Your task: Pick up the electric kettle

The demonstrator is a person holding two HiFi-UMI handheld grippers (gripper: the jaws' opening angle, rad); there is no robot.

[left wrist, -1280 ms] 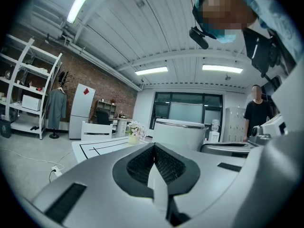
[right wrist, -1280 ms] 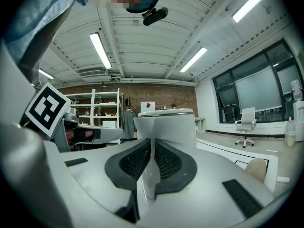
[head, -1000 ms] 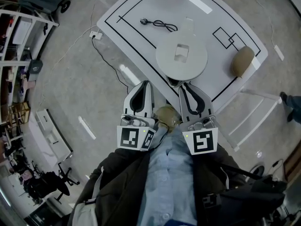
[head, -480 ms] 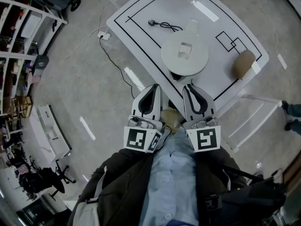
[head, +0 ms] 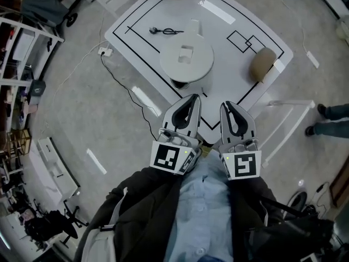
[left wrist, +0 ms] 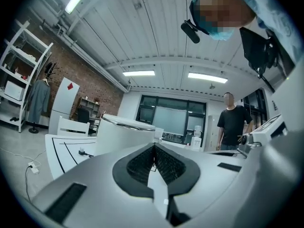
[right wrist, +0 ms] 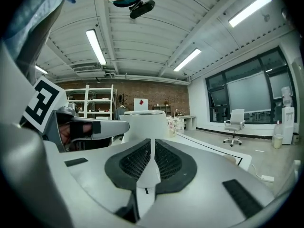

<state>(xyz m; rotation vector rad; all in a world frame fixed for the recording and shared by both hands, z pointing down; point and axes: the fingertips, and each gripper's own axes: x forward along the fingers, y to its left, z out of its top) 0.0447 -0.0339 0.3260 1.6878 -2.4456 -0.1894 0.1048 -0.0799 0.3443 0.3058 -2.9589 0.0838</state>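
Note:
The white electric kettle (head: 186, 59) stands on the white table (head: 229, 75), seen from above with its round lid and handle. It also shows ahead in the left gripper view as the kettle (left wrist: 122, 134), and in the right gripper view as the kettle (right wrist: 145, 122). My left gripper (head: 190, 97) and right gripper (head: 228, 105) hover side by side over the table's near corner, a short way in front of the kettle and apart from it. Both are shut with nothing between the jaws, as the left gripper (left wrist: 153, 145) and right gripper (right wrist: 152, 140) views show.
A black power cord (head: 166, 31) lies on the table behind the kettle, and a tan rounded object (head: 263, 64) sits at its right edge. A white chair (head: 283, 119) stands to the right. A person (left wrist: 232, 122) stands nearby. A floor socket (head: 102, 51) and cable lie to the left.
Both grippers have moved forward together and now reach over the table's near corner, closer to the kettle. Their jaws stay shut.

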